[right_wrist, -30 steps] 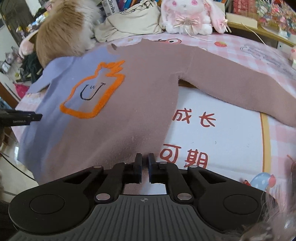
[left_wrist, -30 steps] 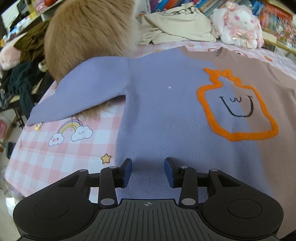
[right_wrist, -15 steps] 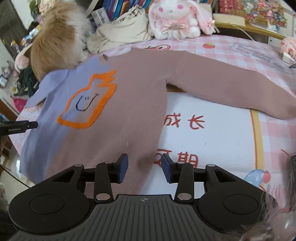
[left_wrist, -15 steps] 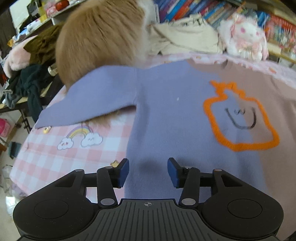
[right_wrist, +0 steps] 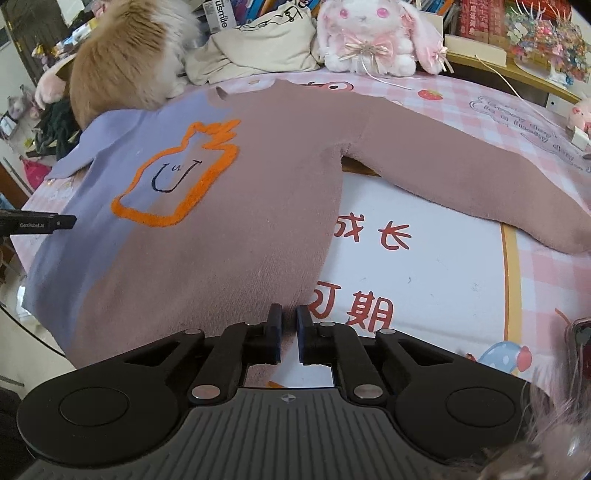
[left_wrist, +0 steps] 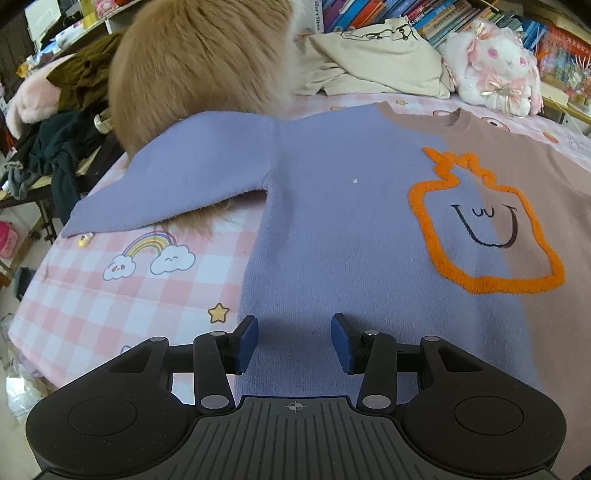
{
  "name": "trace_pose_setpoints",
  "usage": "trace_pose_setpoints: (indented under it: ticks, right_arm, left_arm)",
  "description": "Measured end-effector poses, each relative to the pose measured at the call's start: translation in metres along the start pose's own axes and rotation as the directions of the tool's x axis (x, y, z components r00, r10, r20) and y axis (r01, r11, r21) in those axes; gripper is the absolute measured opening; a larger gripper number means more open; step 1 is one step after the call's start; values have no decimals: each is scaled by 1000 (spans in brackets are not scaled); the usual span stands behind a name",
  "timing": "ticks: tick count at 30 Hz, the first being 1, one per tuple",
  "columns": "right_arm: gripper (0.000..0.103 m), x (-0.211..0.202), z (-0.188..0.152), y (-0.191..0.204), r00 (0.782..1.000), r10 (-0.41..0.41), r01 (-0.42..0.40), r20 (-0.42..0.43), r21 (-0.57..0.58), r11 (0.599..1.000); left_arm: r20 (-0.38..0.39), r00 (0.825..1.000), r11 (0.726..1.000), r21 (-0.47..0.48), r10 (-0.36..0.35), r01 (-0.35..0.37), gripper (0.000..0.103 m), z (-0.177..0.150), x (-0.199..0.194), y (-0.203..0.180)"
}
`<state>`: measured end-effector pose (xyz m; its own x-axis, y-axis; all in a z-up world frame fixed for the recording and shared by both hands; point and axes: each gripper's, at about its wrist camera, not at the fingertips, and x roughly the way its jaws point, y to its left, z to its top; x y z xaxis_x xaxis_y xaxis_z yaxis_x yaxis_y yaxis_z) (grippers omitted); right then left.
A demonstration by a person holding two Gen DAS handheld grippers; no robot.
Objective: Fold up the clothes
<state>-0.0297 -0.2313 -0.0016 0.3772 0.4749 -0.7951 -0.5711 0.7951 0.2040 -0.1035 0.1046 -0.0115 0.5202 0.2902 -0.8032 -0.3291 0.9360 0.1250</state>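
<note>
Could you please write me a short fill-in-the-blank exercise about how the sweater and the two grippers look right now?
1. The two-tone knit sweater is lilac on one half and ____ on the other.
2. The fluffy outline stitched on its chest is ____.
3. The left gripper has its fingers ____.
4. The furry ginger cat sits by the ____ sleeve.

Missing words: brown; orange; open; lilac

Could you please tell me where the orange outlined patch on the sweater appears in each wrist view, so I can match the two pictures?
Left wrist: the orange patch sits right of centre, beyond the open left tool.
Right wrist: the orange patch lies left of centre, tilted.
Shared landmark: the pink plush rabbit behind the sweater.
</note>
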Motion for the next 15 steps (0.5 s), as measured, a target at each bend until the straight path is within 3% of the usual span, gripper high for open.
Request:
trace_pose_setpoints:
  ticks: [12,15]
  right_arm:
    - [7,-3,-2,1,1000,0,0,-12,-2,1000]
    - [20,-4,1,-3,1000,-3,3,-1,24,1000]
  left_arm:
    - [-2,1000,999,32,-2,3,44,1,0,-2]
    - [-2,1000,999,47,5,-5,45,1,-1,-4]
